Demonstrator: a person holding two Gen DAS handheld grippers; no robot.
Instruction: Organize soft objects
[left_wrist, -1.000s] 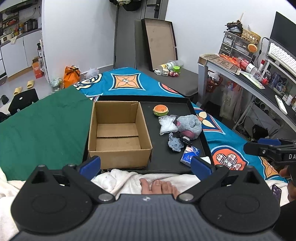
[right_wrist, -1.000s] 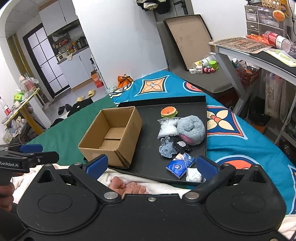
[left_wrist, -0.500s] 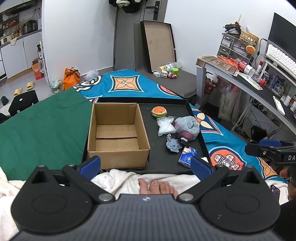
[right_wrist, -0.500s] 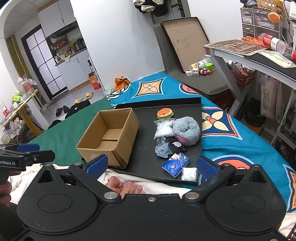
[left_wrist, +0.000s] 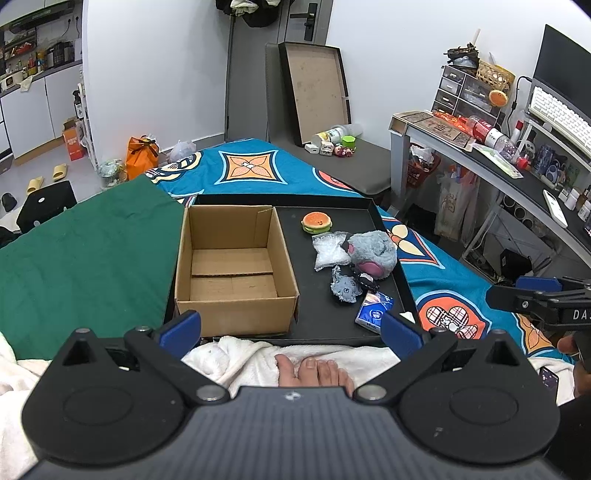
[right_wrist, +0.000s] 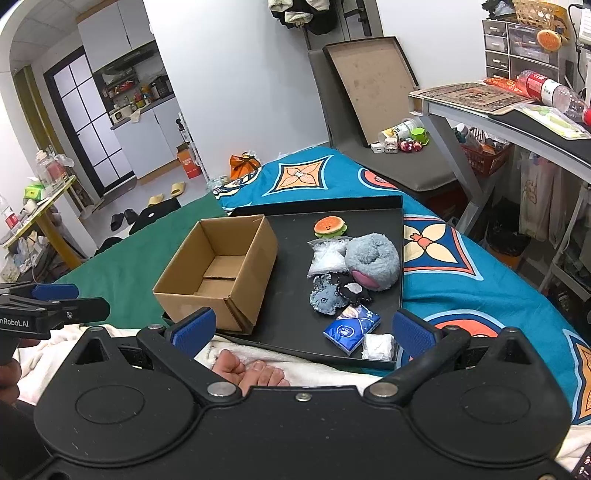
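Our left tool (left_wrist: 290, 326) and our right tool (right_wrist: 303, 326) both hang with their blue pads spread wide apart and nothing between them, held back over the white blanket (left_wrist: 321, 356) at the near edge of the bed, short of the black tray (right_wrist: 291, 291). A bare foot (right_wrist: 247, 371) pokes out of the blanket just under them.

Everything we need lies ahead of the tools, on that tray. The open cardboard box (left_wrist: 232, 266) sits on the tray's left half, dead ahead of the left tool, and it looks empty. The soft things are bunched on the right half, ahead and slightly right of the right tool, so we judge the right hand the nearer one for a first pick, with the box to its left for the drop.

Nearest us is a white wad (right_wrist: 377, 346) at the tray's front corner, touching a blue tissue pack (right_wrist: 351, 328) whose long axis runs diagonally, near-left to far-right. Behind it lie a crumpled grey-blue plush (right_wrist: 325, 297) and a small black piece (right_wrist: 354, 290), touching one another. Further back sits a round, fuzzy grey plush (right_wrist: 373, 260) with a pink patch, leaning against a clear bag of white filling (right_wrist: 327, 256). Farthest, and apart from the heap, is a little burger toy (right_wrist: 329, 226) with a face.

We judge nothing sorted yet; the pile is tight, so a pick from it may drag a neighbour.
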